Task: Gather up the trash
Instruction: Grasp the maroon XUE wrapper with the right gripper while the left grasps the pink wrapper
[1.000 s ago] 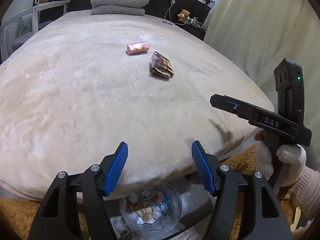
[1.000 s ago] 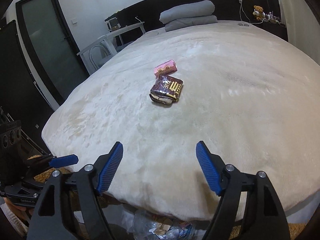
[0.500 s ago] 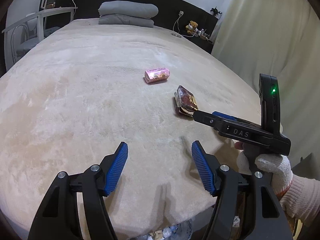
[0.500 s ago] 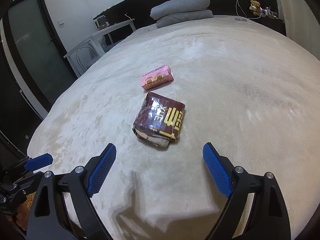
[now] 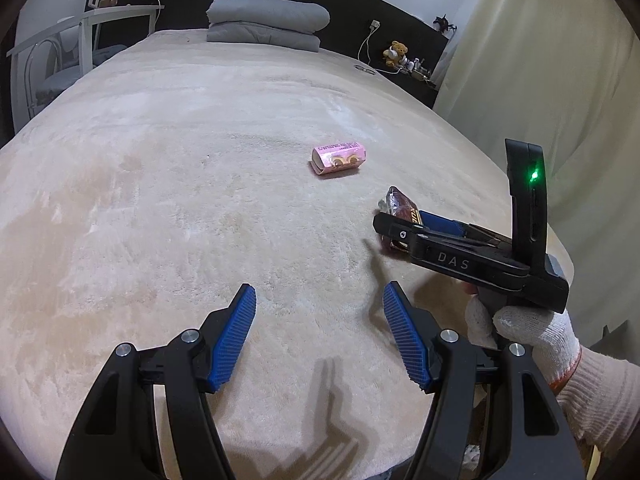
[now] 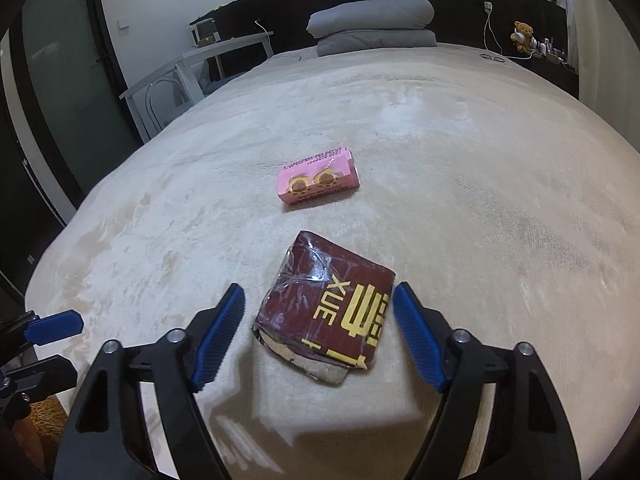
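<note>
- A bedroom: a wide bed point(image 6: 460, 184) under a pale plush cover fills both views, with a dark headboard behind it and cream curtains point(image 5: 540, 60) along one side.
- A folded grey duvet point(image 6: 372, 24) lies at the head of the bed; a small teddy bear point(image 6: 523, 34) sits on the dark ledge beside it, near a white cable.
- A white desk point(image 6: 224, 50) with a chair tucked under it stands off the bed's far side.
- Two pieces of trash lie on the cover: a pink packet point(image 6: 318, 179) farther up the bed, and a maroon packet point(image 6: 328, 312) with yellow lettering and a torn end, nearer the foot.
- The two packets are near each other but apart.
- The right tool point(image 6: 318, 336) points down at the maroon packet, which lies between its blue pads.
- Its jaws have just been closing; the right pad point(image 6: 416, 336) is at the packet's edge, while the left pad point(image 6: 218, 332) is clear of it, so nothing is gripped yet.
- From the left wrist view the right tool point(image 5: 400, 228) is seen from the side, held by a hand in a white knit glove point(image 5: 520, 332), a green light on its upright part.
- The left tool point(image 5: 318, 336) hovers over bare cover, jaws partly apart, holding nothing.
</note>
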A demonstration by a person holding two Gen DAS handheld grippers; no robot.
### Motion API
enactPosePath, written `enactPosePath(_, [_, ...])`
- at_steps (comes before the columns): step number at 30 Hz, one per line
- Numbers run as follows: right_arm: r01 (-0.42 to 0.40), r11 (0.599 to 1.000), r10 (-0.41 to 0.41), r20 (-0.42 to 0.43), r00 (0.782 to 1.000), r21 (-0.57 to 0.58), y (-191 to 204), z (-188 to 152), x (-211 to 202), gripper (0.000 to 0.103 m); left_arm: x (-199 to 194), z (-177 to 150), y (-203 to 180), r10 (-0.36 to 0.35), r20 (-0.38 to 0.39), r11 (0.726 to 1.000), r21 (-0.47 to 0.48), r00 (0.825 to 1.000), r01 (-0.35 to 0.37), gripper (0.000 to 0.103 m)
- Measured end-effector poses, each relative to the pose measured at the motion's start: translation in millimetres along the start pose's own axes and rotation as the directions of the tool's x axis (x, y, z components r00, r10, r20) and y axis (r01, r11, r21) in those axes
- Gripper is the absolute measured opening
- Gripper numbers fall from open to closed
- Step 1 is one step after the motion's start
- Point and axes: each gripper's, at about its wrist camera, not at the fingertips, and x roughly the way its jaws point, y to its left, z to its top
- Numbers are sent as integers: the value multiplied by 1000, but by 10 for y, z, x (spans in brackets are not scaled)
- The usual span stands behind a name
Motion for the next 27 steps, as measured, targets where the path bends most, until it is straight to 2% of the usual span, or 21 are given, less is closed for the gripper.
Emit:
enactPosePath(5, [19, 999, -19, 1, 1000, -26, 20, -5, 15, 65, 95, 60, 11, 1, -12, 1000, -2, 1000, -1, 65])
enactPosePath(12, [-6, 1000, 6, 18, 1000, 0, -108, -3, -146, 65, 230, 216, 7, 0, -10, 1000, -6, 1000, 0, 65])
enactPosePath(15, [-8, 1000, 8, 32, 999, 14, -208, 8, -240, 64, 326, 317, -11, 0, -12, 1000, -10, 1000, 0, 74])
enactPosePath(23, [-10, 998, 7, 65, 998, 56, -498, 51, -423, 64, 685, 677, -137, -24, -17, 1000, -18, 1000, 24, 76])
enactPosePath(25, [-10, 997, 4, 74, 997, 72, -569, 58, -468, 64, 757, 790, -177, -35, -8, 999, -28, 999, 35, 84])
enactPosePath(27, [-9, 996, 1, 83, 997, 89, -643, 66, -509, 64, 852, 876, -206, -14, 7, 1000, -26, 1000, 14, 87])
